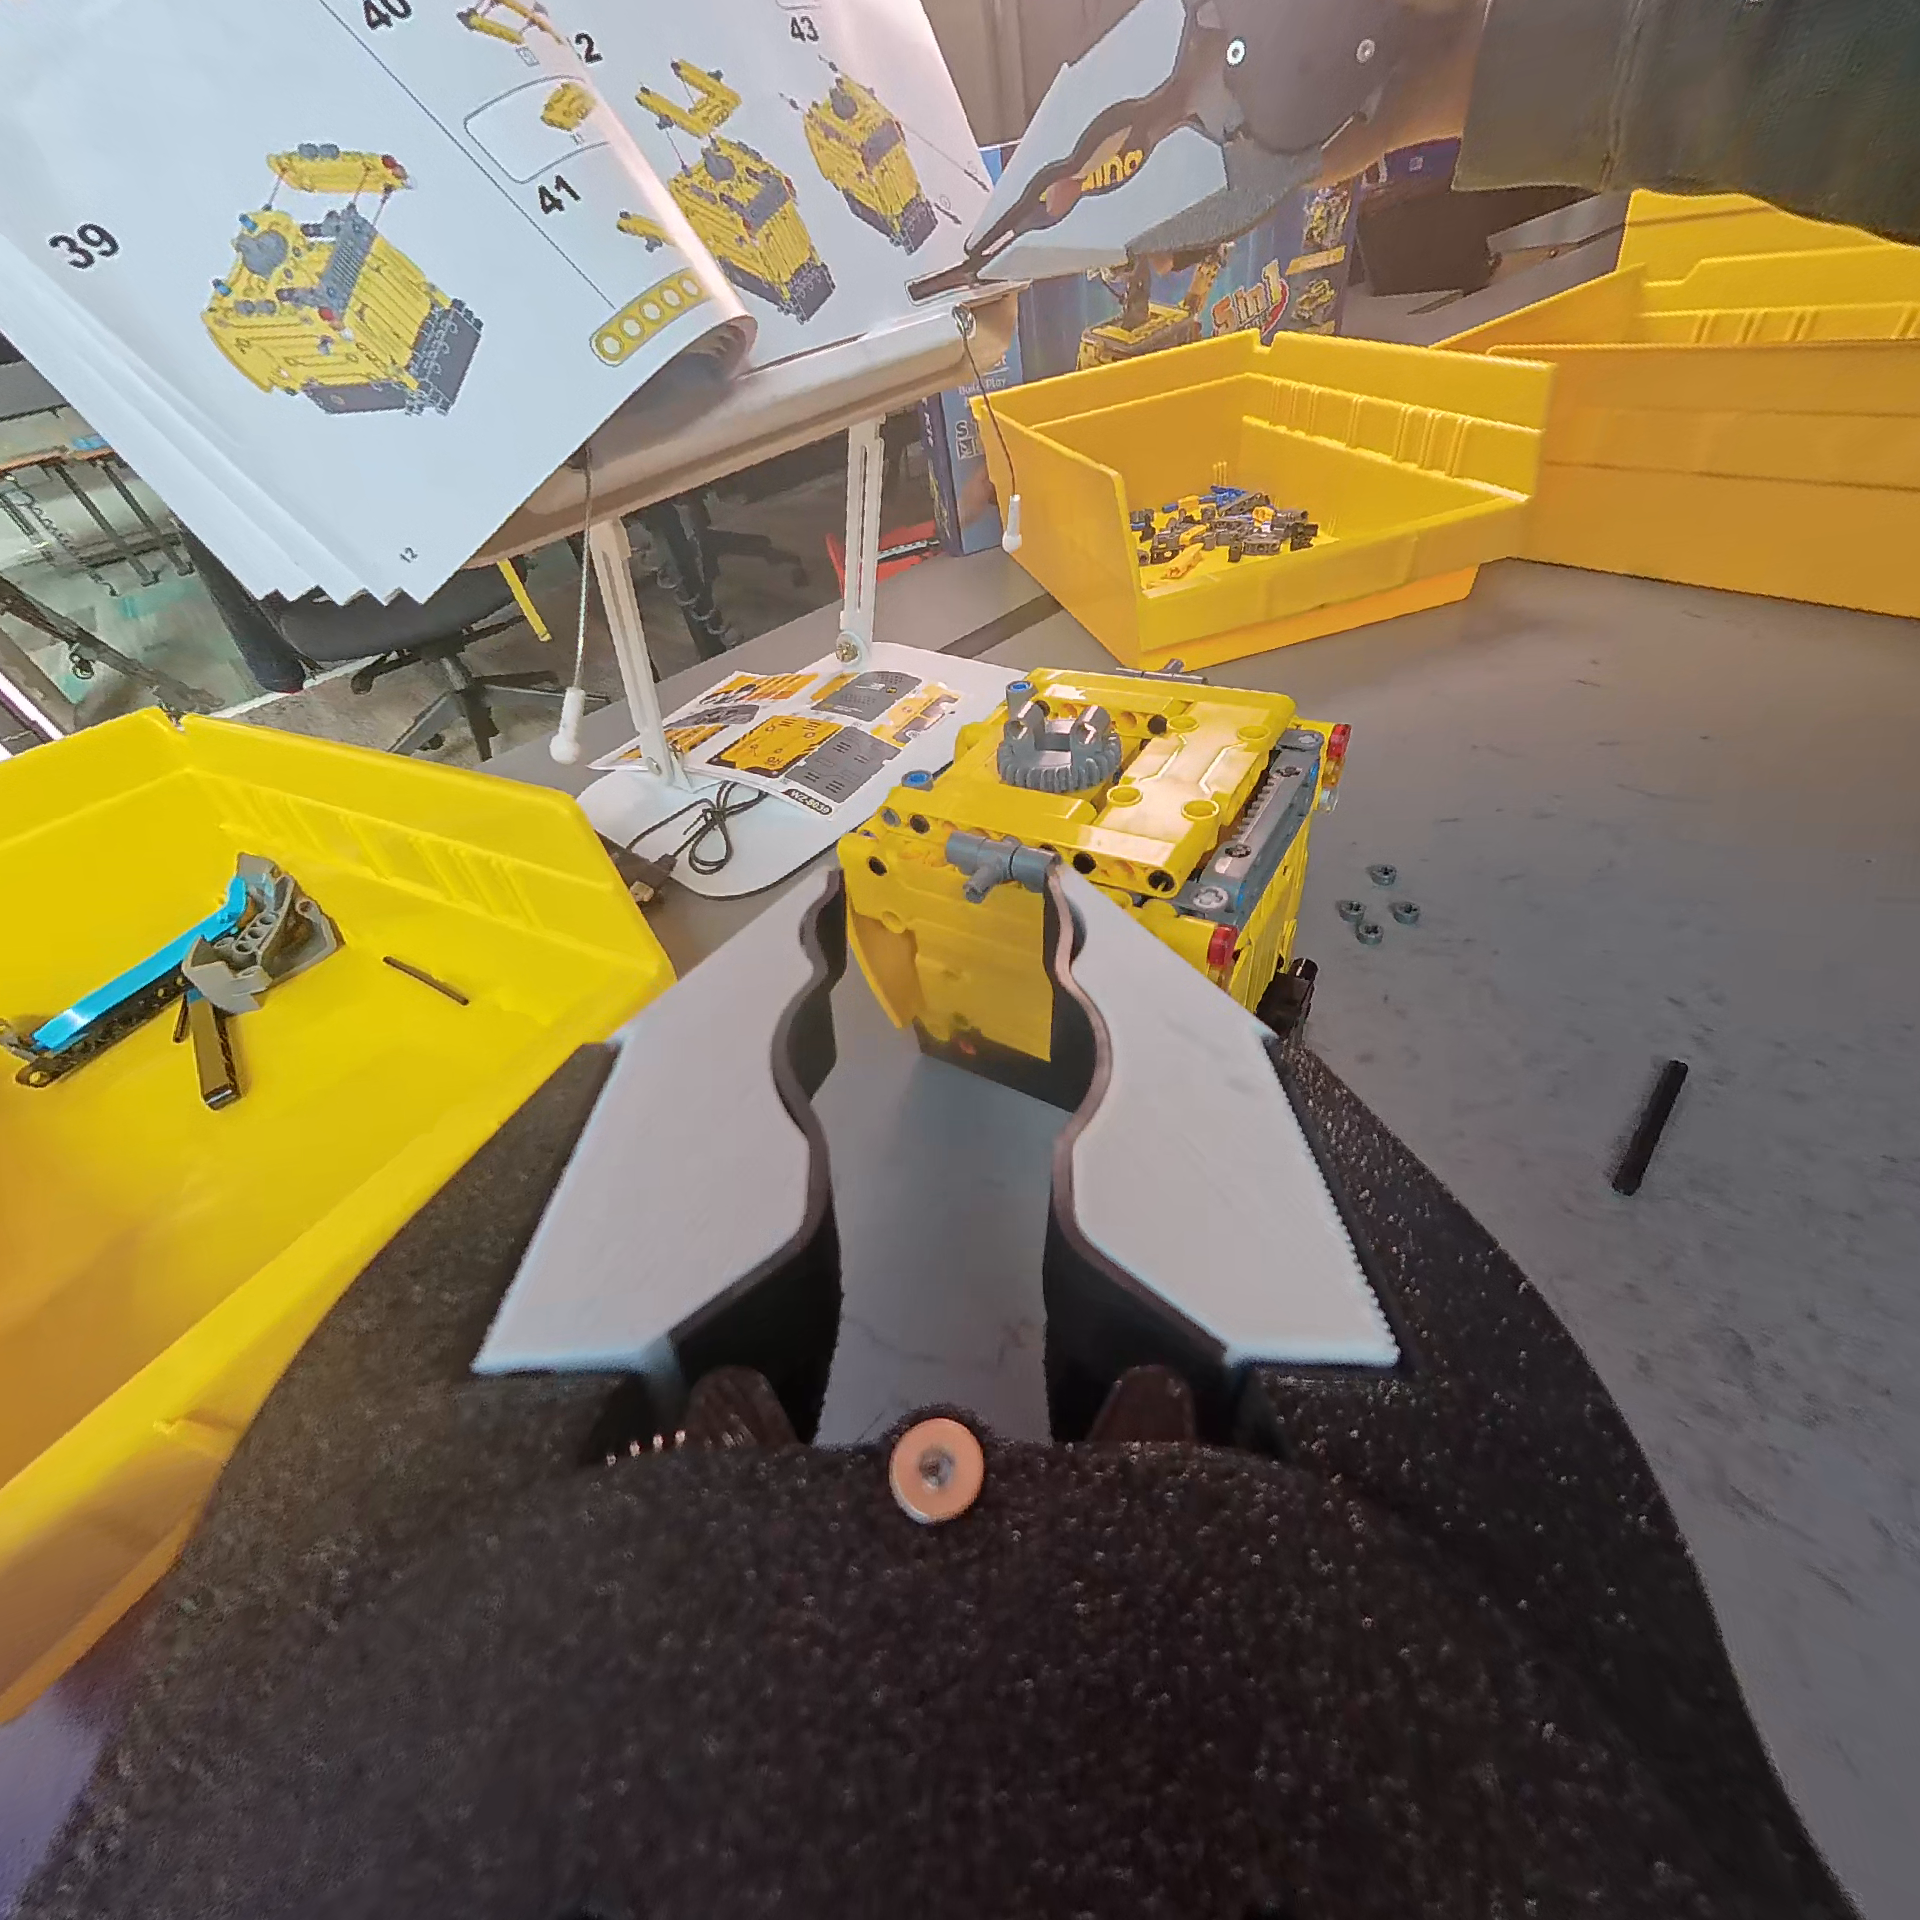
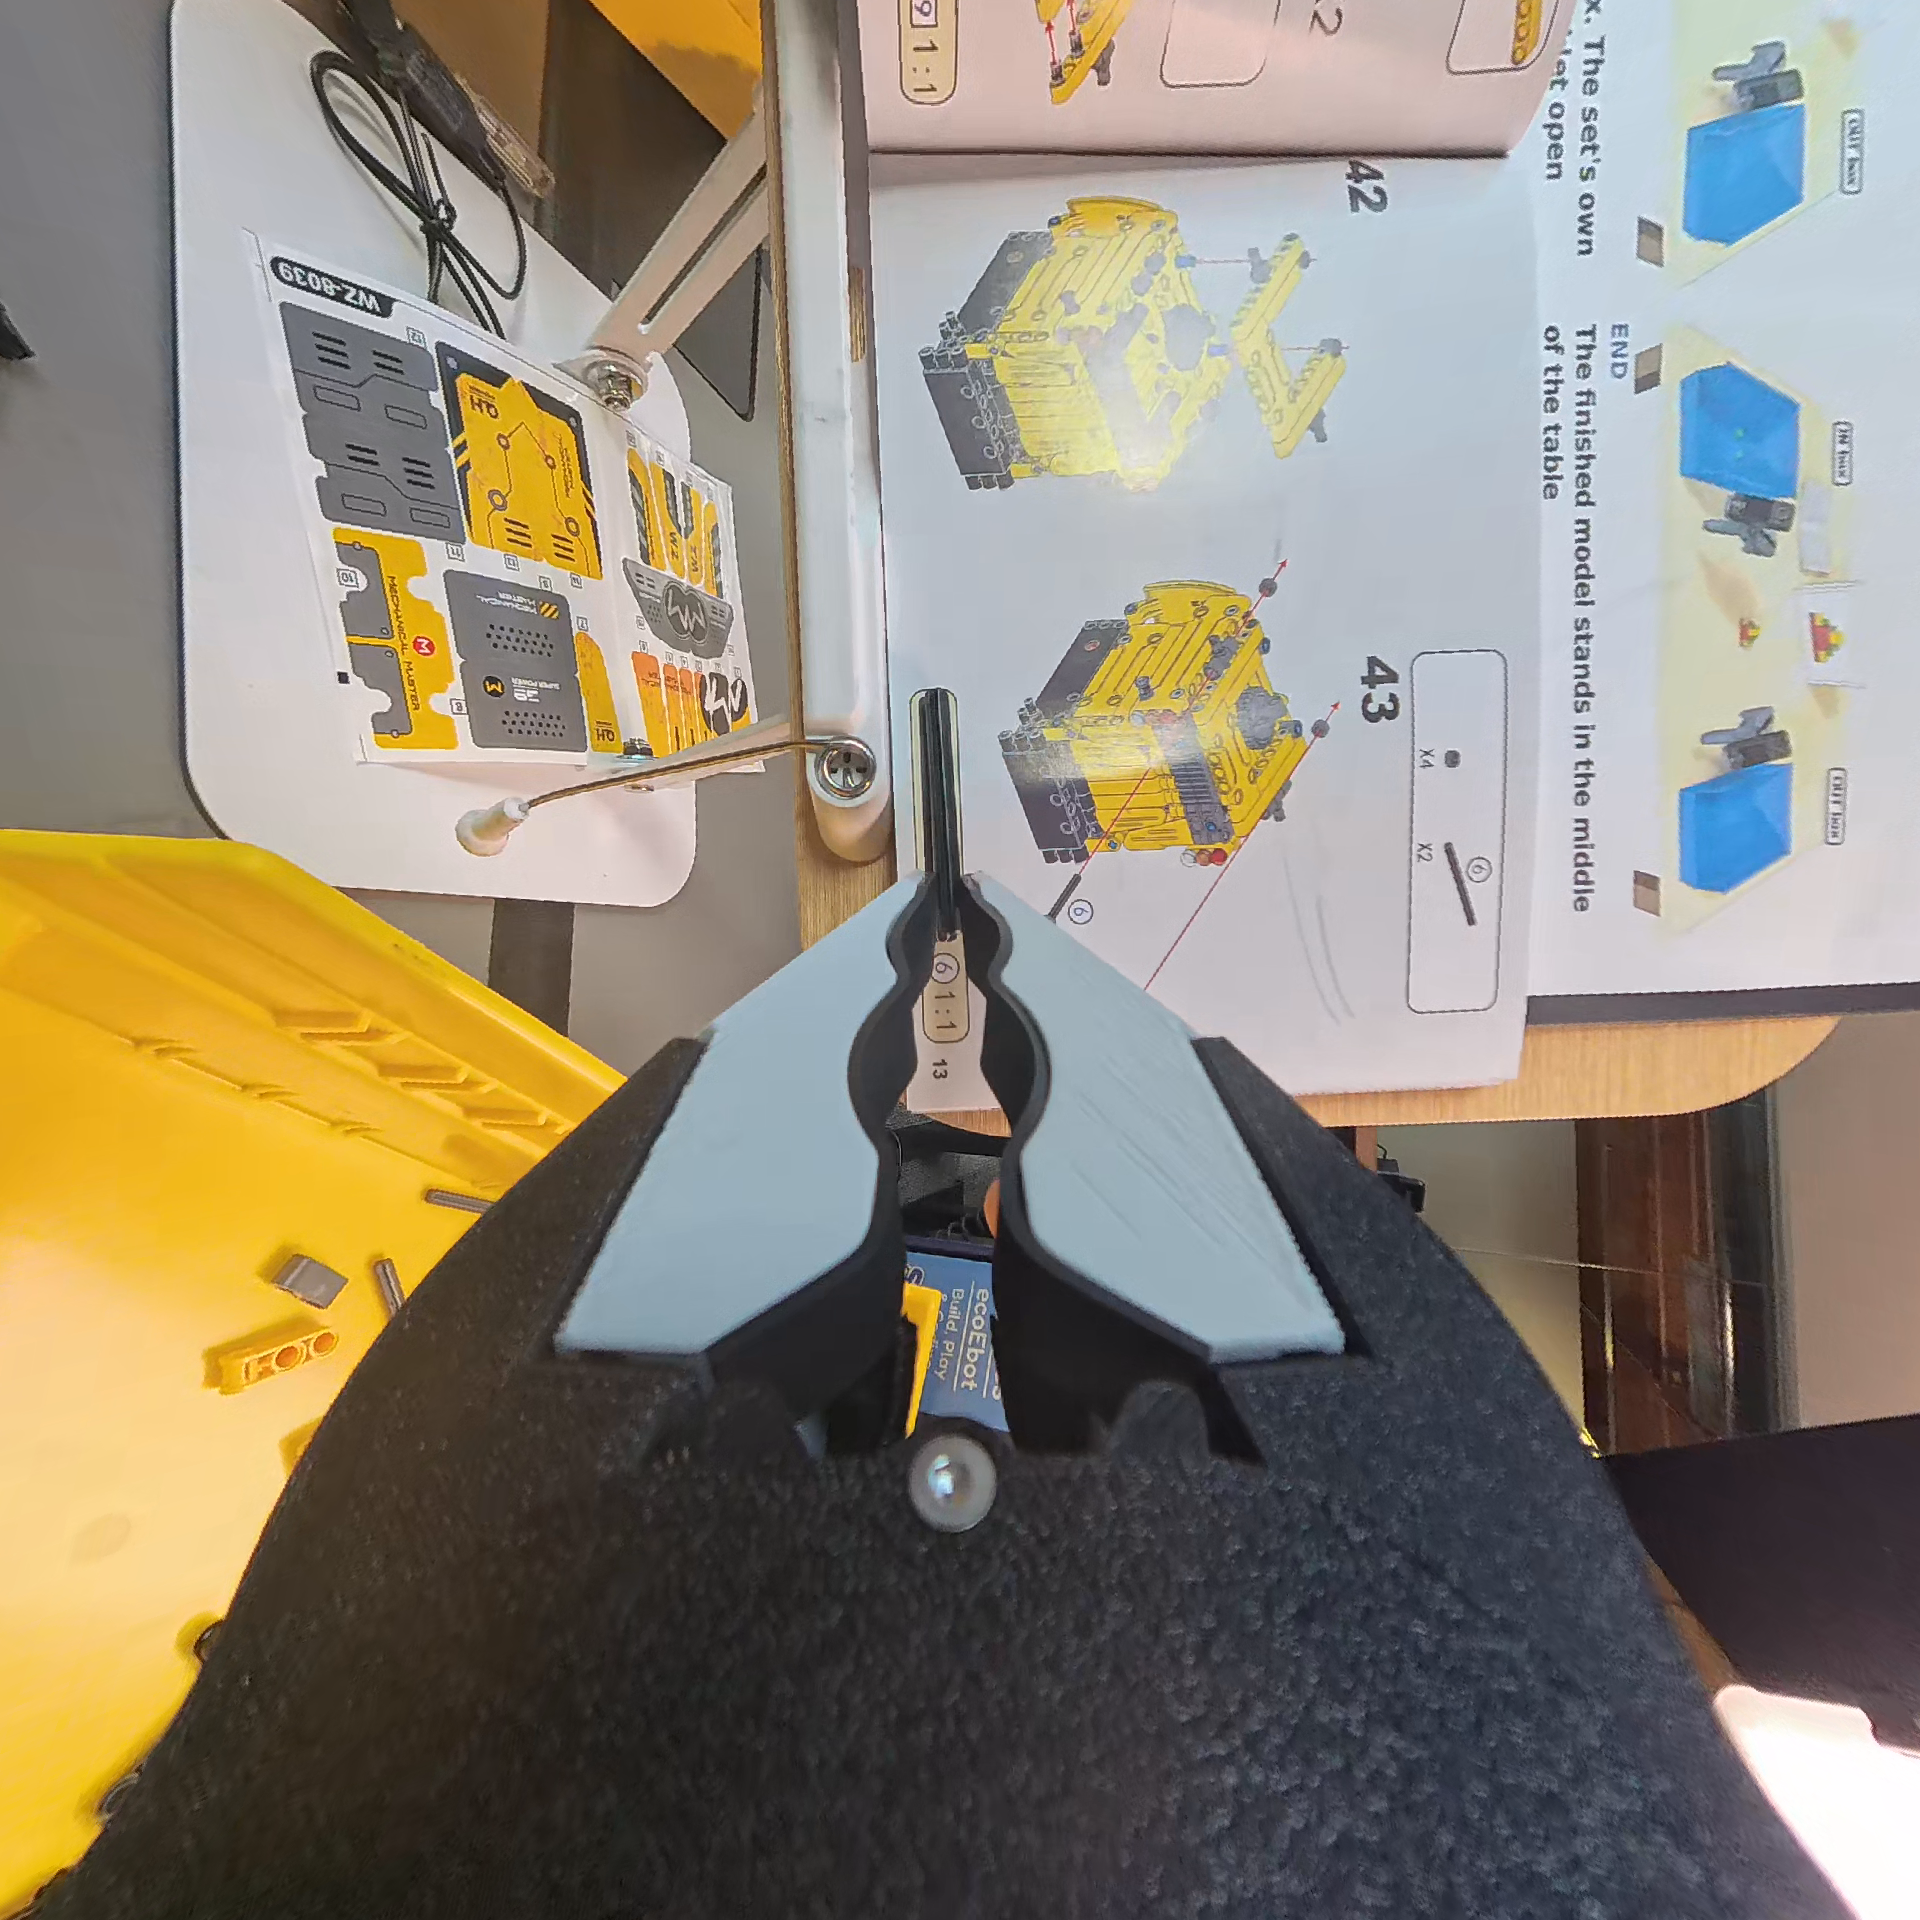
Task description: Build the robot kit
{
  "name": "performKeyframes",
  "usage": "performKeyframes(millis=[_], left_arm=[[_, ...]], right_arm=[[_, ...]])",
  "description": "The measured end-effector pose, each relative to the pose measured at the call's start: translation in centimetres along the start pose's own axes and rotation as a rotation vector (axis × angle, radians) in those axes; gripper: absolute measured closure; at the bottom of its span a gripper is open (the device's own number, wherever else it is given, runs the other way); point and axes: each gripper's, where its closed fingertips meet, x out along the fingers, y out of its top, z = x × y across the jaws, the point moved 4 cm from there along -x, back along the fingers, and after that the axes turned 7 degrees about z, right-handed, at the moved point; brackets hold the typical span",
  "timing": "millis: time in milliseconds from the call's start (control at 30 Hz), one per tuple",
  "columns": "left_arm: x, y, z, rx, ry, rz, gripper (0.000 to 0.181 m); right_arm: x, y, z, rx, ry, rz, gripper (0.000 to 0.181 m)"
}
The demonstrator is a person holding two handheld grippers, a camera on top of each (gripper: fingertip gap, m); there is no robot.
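Note:
My left gripper point(image 1: 945, 894) has its jaws set tight against both sides of the near end of a yellow block-built vehicle body point(image 1: 1101, 821) that stands on the grey table, gripping it. A grey gear point(image 1: 1055, 753) sits on top of the body. My right gripper point(image 2: 940, 894) is shut on a thin black axle point(image 2: 935, 779). It holds the axle flat over the bottom edge of the open instruction booklet point(image 2: 1195, 540), along a drawn size outline. The right gripper also shows in the left wrist view point(image 1: 1091, 208), up against the booklet point(image 1: 312, 260) on its stand.
A yellow bin point(image 1: 312, 831) with a blue and grey sub-assembly is at the left. Another yellow bin point(image 1: 1299, 540) with small parts is behind the model. A loose black axle point(image 1: 1650, 1127) and small grey bushes point(image 1: 1371, 914) lie to the right. A sticker sheet point(image 2: 499, 540) rests on the stand's white base. The gap from one gripper's tips to the other's is roughly 35 cm. My right tips are about 30 cm from the grey gear point(image 1: 1055, 753), my left tips only 4 cm.

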Motion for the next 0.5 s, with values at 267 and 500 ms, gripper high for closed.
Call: performKeyframes(millis=[267,500], left_arm=[[0.24,-0.35,0.08,-0.002,-0.004,-0.012,0.144],[0.23,-0.38,0.03,-0.004,-0.003,-0.013,0.144]], right_arm=[[0.09,-0.25,-0.06,0.005,-0.012,0.000,0.178],[0.32,-0.47,-0.23,0.003,-0.010,-0.002,0.178]])
